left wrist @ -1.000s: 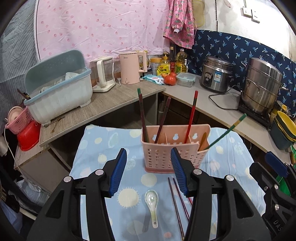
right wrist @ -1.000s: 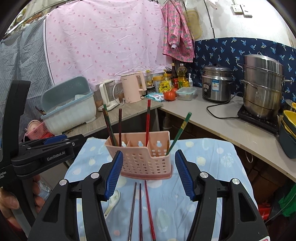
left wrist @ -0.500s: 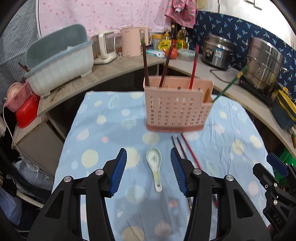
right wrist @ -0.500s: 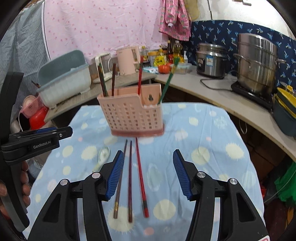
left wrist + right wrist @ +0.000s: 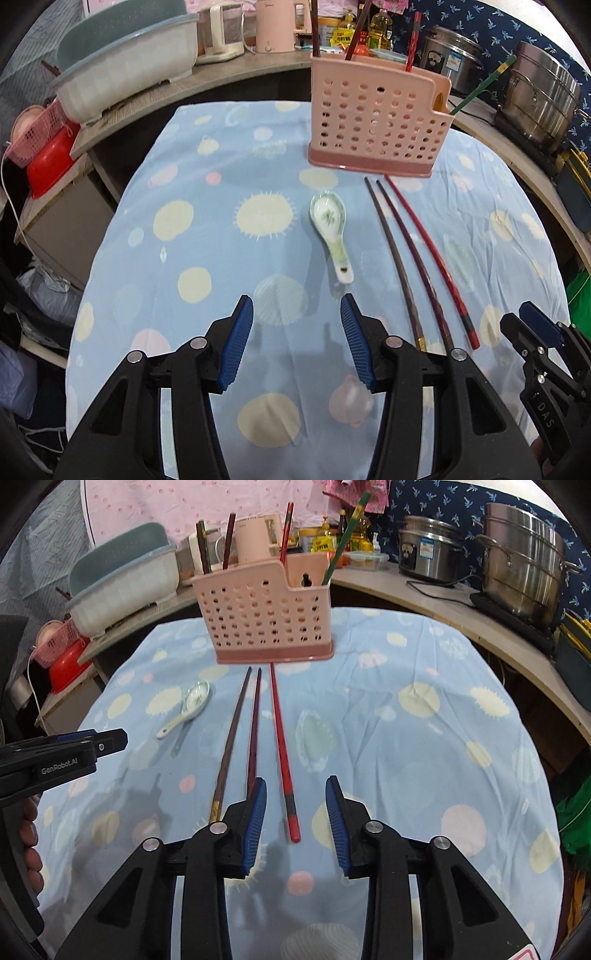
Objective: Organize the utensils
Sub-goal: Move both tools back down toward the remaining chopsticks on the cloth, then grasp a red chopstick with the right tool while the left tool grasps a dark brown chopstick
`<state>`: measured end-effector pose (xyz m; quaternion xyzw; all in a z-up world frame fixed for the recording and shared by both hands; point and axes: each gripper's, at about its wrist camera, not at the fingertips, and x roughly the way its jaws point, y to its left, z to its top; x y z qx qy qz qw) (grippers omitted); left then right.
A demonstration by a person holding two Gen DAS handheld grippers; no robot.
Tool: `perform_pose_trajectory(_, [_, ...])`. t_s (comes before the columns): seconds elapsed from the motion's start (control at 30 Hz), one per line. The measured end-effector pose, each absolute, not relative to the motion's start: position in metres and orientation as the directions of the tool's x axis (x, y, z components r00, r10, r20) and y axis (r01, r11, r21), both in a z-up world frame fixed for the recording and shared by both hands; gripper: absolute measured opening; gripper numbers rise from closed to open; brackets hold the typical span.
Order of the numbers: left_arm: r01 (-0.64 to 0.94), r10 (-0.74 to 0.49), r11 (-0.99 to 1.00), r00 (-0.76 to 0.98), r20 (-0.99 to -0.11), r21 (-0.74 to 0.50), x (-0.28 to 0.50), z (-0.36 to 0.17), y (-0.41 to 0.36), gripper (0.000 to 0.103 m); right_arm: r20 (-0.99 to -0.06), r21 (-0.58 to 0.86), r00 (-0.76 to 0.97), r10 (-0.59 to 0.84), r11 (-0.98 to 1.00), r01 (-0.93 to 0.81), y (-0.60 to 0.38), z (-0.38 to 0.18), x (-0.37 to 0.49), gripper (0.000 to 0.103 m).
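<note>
A pink perforated utensil holder stands at the far side of the blue dotted tablecloth, with several chopsticks upright in it. In front of it lie a white ceramic spoon, two dark chopsticks and a red chopstick. My left gripper hovers open just short of the spoon's handle, with nothing between its fingers. My right gripper is closing; the red chopstick's near end lies between its jaws, and the pads do not touch it.
A curved counter behind the table carries a grey-blue dish rack, a pink kettle, a rice cooker and a steel steamer pot. A red basin and a pink basket sit at the left. The cloth drops off on both sides.
Both grippers have sunk toward the table and tipped downward, so the spoon and chopsticks now lie close ahead. The right jaws have narrowed around the red chopstick's end.
</note>
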<state>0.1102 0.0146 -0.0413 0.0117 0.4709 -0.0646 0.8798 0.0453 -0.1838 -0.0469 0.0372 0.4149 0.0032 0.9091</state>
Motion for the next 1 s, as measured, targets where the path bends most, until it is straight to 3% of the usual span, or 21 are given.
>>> perform_pose_trajectory(0.37, [0.124, -0.108, 0.991, 0.507, -0.855, -0.051, 0.110, -0.060, 0.013, 0.047, -0.789, 0.063, 0.613, 0.040, 0.998, 0.016, -0.178, -0.070, 0.056, 0.027])
perform_pose_trajectory(0.83, [0.141, -0.124, 0.988, 0.483, -0.867, -0.062, 0.115, -0.068, 0.007, 0.047, -0.816, 0.061, 0.577, 0.042, 0.998, 0.014, -0.177, -0.088, 0.064, 0.009])
perform_pose_trajectory(1.0, [0.164, -0.142, 0.984, 0.470, -0.871, -0.072, 0.112, -0.070, -0.002, 0.047, -0.815, 0.066, 0.577, 0.046, 0.998, 0.013, -0.179, -0.089, 0.063, 0.008])
